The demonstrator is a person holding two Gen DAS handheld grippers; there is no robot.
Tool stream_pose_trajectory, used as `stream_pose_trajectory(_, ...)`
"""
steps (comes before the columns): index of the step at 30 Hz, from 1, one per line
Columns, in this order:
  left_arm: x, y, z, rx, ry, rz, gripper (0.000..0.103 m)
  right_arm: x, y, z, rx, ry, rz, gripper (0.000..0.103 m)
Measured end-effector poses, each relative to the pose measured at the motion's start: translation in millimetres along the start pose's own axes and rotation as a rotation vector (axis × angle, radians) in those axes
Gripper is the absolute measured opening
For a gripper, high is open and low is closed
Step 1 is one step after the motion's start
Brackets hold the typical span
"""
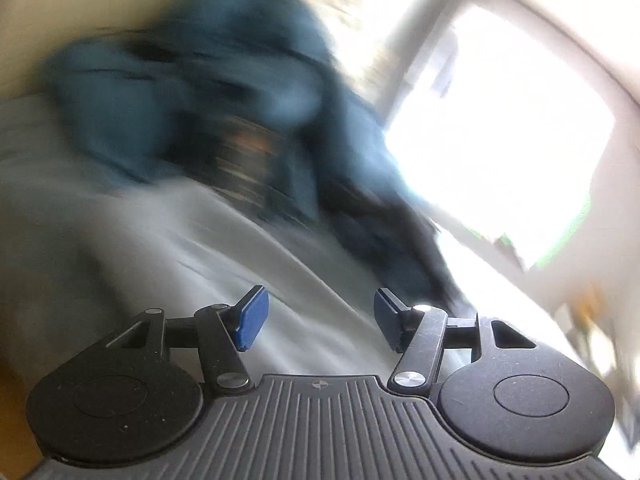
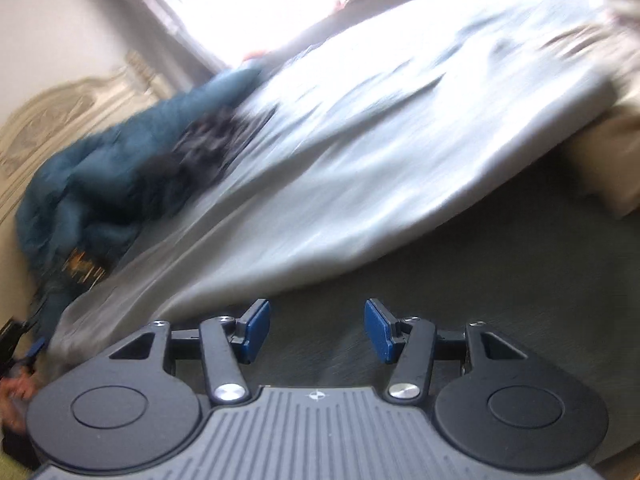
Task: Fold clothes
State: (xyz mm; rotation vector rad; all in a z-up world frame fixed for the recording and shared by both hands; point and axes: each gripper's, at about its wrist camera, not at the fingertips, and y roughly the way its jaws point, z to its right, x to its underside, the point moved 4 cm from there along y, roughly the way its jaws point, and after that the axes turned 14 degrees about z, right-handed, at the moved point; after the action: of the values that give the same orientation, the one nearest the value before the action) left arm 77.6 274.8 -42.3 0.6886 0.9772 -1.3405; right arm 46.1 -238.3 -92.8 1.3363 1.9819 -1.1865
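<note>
Both views motion-blurred. Left claw (image 1: 320, 318) released, blue pads apart, nothing btwn, over grey sheet (image 1: 160, 240) on bed. Teal garment (image 1: 168, 92) heaped further up bed near headboard (image 2: 60, 112), w/ darker patterned cloth (image 1: 244, 164) mixed in. Right claw (image 2: 316, 330) released too, empty, above dark floor (image 2: 460, 280) just off bed edge. Bright window (image 1: 512, 128) behind.

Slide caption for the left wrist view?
Open left gripper above pale bedsheet, facing blurred blue clothes pile.
</note>
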Motion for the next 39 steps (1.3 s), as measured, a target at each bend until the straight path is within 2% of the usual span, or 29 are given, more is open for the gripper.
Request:
stream_pose_trajectory(4, 59, -1, 97, 0.285, 0.12, -0.123, 0.062, -33, -24, 42, 0.096, 0.036, 0.138, 0.054)
stream_pose_trajectory(5, 73, 0, 116, 0.335, 0.139, -0.147, 0.062, -41, -28, 50, 0.115, 0.038, 0.162, 0.054)
stream_pose_trajectory(7, 94, 6, 140, 0.371, 0.166, -0.19, 0.062, -56, -35, 65, 0.138, 0.043, 0.199, 0.052)
stream_pose_trajectory(9, 115, 12, 164, 0.407, 0.193, -0.232, 0.062, -69, -38, 72, 0.126, 0.036, 0.212, 0.049)
stream_pose_trajectory(13, 156, 24, 212, 0.479, 0.248, -0.317, 0.062, -77, -32, 63, 0.073, -0.039, 0.212, 0.048)
stream_pose_trajectory(18, 194, 26, 225, 0.495, 0.29, -0.41, 0.063, -73, -12, 31, -0.042, -0.179, 0.215, 0.046)
stream_pose_trajectory(21, 204, 21, 219, 0.503, 0.3, -0.4, 0.063, -65, 15, -2, -0.107, -0.296, 0.165, 0.046)
stream_pose_trajectory(25, 206, 17, 213, 0.529, 0.239, -0.384, 0.063, -52, 65, -60, -0.245, -0.388, 0.043, 0.046)
stream_pose_trajectory(28, 209, 16, 208, 0.553, 0.206, -0.369, 0.063, -30, 107, -111, -0.343, -0.501, -0.066, 0.045)
stream_pose_trajectory(31, 212, 21, 208, 0.58, 0.184, -0.362, 0.064, -5, 149, -156, -0.401, -0.612, -0.164, 0.043)
stream_pose_trajectory(33, 214, 22, 206, 0.603, 0.181, -0.351, 0.064, 11, 179, -173, -0.405, -0.636, -0.249, 0.041)
stream_pose_trajectory(36, 217, 21, 203, 0.638, 0.181, -0.329, 0.064, 35, 241, -179, -0.342, -0.634, -0.382, 0.038)
stream_pose_trajectory(37, 218, 21, 202, 0.648, 0.183, -0.321, 0.064, 38, 259, -179, -0.319, -0.633, -0.384, 0.038)
stream_pose_trajectory(39, 218, 20, 201, 0.66, 0.178, -0.311, 0.064, 34, 283, -185, -0.302, -0.666, -0.325, 0.037)
